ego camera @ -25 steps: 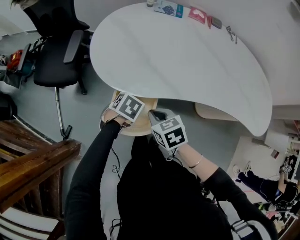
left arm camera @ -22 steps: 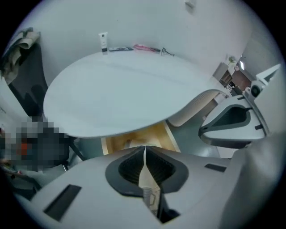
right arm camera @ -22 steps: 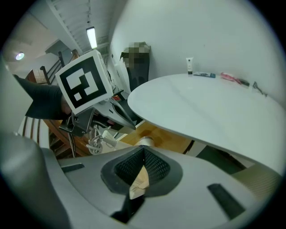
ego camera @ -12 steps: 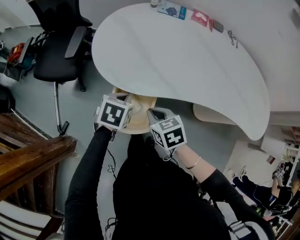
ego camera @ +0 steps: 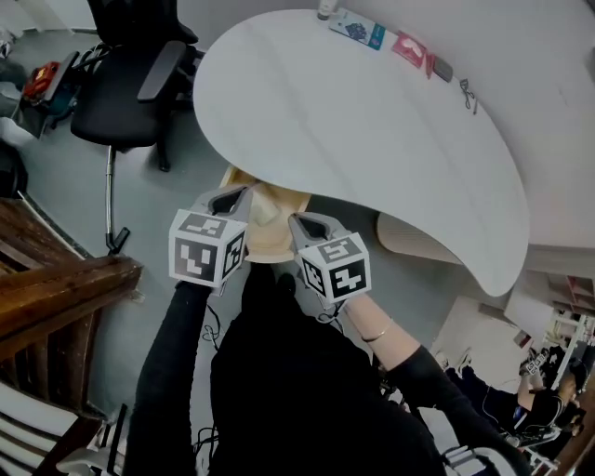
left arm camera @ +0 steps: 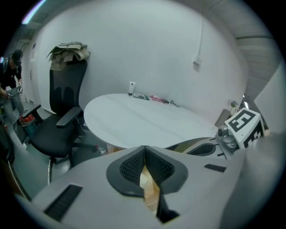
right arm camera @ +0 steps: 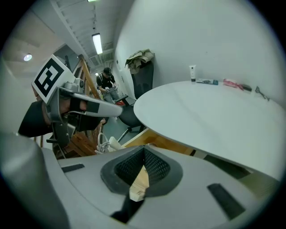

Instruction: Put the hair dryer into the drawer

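Observation:
A pale wooden drawer (ego camera: 279,244) stands pulled out from under the white table (ego camera: 372,121). Inside it lies a white hair dryer (right arm camera: 109,143) with its coiled cord, a pale shape (ego camera: 263,209) in the head view. My left gripper (ego camera: 237,193) hangs above the drawer's left side, apart from the hair dryer, shut with nothing between its pads (left arm camera: 134,165). My right gripper (ego camera: 296,221) is over the drawer's front right, and it too is shut (right arm camera: 144,152) and holds nothing that I can see. From the right gripper view, the left gripper (right arm camera: 114,108) shows raised above the drawer.
A black office chair (ego camera: 130,93) stands left of the table. Dark wooden stairs (ego camera: 56,297) lie at the left. A tube (left arm camera: 132,88) and small packets (ego camera: 358,28) sit at the table's far edge. A curved wooden shelf (ego camera: 418,237) shows under the table at right.
My left gripper has risen out of the drawer and swung left, its marker cube turning toward the camera. The right gripper has stayed where it was.

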The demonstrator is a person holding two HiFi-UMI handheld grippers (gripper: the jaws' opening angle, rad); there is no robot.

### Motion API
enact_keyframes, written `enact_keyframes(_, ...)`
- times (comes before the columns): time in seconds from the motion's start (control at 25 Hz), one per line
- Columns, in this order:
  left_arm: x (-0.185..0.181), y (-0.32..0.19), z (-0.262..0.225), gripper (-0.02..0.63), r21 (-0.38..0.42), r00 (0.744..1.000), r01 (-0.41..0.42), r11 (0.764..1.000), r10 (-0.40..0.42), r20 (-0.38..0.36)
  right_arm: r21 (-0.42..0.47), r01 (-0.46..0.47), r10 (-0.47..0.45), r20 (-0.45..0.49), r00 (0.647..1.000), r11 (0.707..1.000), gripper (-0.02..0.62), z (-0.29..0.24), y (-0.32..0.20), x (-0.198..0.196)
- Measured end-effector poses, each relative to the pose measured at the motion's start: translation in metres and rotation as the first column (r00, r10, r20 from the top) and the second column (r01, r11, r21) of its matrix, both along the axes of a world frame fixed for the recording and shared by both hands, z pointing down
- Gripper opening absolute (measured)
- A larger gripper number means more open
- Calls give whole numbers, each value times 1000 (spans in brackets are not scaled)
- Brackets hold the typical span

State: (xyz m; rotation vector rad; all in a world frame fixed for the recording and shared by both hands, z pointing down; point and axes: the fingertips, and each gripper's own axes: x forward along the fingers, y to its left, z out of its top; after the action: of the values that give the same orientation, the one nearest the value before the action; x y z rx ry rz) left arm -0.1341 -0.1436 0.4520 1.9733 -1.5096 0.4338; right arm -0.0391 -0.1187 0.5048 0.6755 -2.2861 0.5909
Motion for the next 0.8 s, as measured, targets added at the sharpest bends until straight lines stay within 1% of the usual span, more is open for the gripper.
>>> enact_keyframes(0.12, -9, 13, -11, 12, 16, 997, 61, 998, -60, -42, 16, 8, -8, 9, 1000, 1000, 2, -6, 1, 0)
enact_keyframes(0.2, -12, 21, -14, 12, 41, 993, 93, 995, -90, -76, 26, 13, -14, 15, 1000, 1000, 2, -11, 2, 0)
enact_keyframes(0.48, -17, 50, -38, 12, 116, 979, 167, 979, -151, -138, 56, 27, -31, 64, 997, 998, 2, -34, 9, 0)
enact_keyframes(0.56, -18, 57, -44, 12, 143, 977, 178, 974, -158, -141, 63, 27, -32, 81, 996, 998, 2, -41, 10, 2)
enact_keyframes(0.8, -18, 75, -64, 12, 230, 980, 185, 955, -163, -111, 83, 4, -15, 135, 991, 997, 2, -63, 13, 11)
